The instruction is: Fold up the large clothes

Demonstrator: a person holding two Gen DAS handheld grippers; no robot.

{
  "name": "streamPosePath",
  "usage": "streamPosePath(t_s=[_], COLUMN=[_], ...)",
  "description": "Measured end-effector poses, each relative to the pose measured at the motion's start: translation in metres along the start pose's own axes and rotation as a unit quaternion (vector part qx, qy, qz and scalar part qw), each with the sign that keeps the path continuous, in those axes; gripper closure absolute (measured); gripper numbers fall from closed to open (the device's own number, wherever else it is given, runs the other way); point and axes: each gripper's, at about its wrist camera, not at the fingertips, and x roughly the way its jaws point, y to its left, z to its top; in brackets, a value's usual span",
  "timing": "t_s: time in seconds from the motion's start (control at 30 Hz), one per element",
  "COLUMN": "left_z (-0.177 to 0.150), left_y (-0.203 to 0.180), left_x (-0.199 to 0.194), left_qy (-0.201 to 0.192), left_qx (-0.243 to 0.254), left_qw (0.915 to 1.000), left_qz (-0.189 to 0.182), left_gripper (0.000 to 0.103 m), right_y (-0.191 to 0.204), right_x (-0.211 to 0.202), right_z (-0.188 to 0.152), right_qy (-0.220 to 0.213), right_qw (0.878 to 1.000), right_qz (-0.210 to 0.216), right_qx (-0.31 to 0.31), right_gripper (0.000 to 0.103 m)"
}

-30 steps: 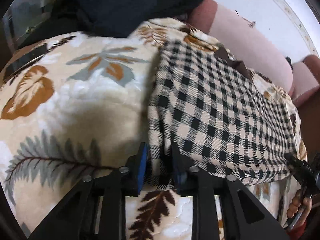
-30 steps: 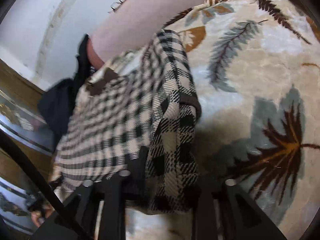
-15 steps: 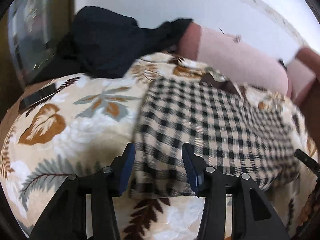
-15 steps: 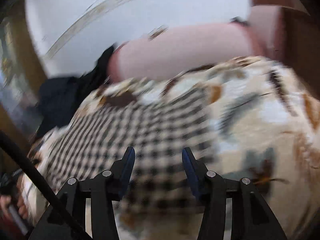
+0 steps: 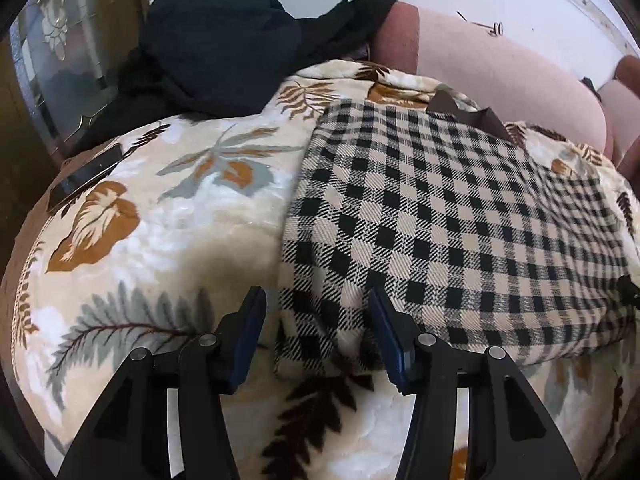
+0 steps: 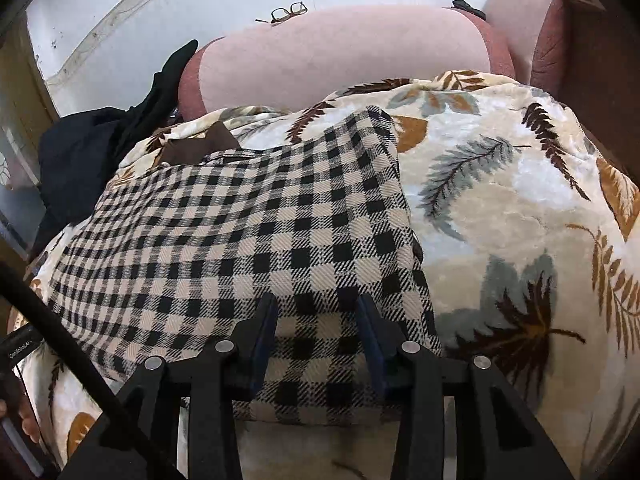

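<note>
On the leaf-print blanket (image 5: 168, 240), over the near left corner of the checked garment (image 5: 460, 220): left gripper (image 5: 316, 332) spread and opening, cloth lying loose between the jaws, nothing pinched. Best lowered so both pads bracket the hem edge before squeezing. Across the flat, already doubled middle, collar (image 5: 488, 120) toward the pink cushion (image 5: 520, 72). At the near right corner: right gripper (image 6: 318, 336) straddling the hem, jaws closing, pads apparently not yet pressing. Worth matching grips, then lifting evenly toward the collar.
</note>
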Motion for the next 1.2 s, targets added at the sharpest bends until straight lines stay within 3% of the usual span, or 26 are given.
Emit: streamPosePath(t_s=[0.2, 0.57, 0.93, 1.1, 1.2], left_z=[-0.01, -0.007, 0.013, 0.017, 0.02], left_y=[-0.003, -0.008, -0.022, -0.004, 0.016], left_x=[-0.03, -0.048, -0.005, 0.033, 0.045], left_qy=[-0.024, -0.032, -0.022, 0.002, 0.021], left_qx=[0.008, 0.013, 0.03, 0.025, -0.011], left_qw=[0.9996, 0.9992, 0.9992, 0.9994, 0.9997], left_qz=[0.015, 0.019, 0.012, 0.023, 0.009], left_gripper=[0.051, 0.049, 0.047, 0.047, 0.044], right_y=[0.026, 0.048, 0.041, 0.04, 0.047], right_x=[-0.013, -0.022, -0.016, -0.02, -0.022], right_z=[-0.007, -0.022, -0.028, -0.02, -0.009], right_qy=[-0.016, -0.023, -0.036, -0.052, -0.056], right_qw=[0.998, 0.991, 0.991, 0.993, 0.993], right_qz=[-0.028, -0.053, -0.057, -0.048, -0.036], right_qx=[-0.061, -0.124, -0.112, -0.094, -0.098], right_gripper=[0.046, 0.04, 0.04, 0.04, 0.04])
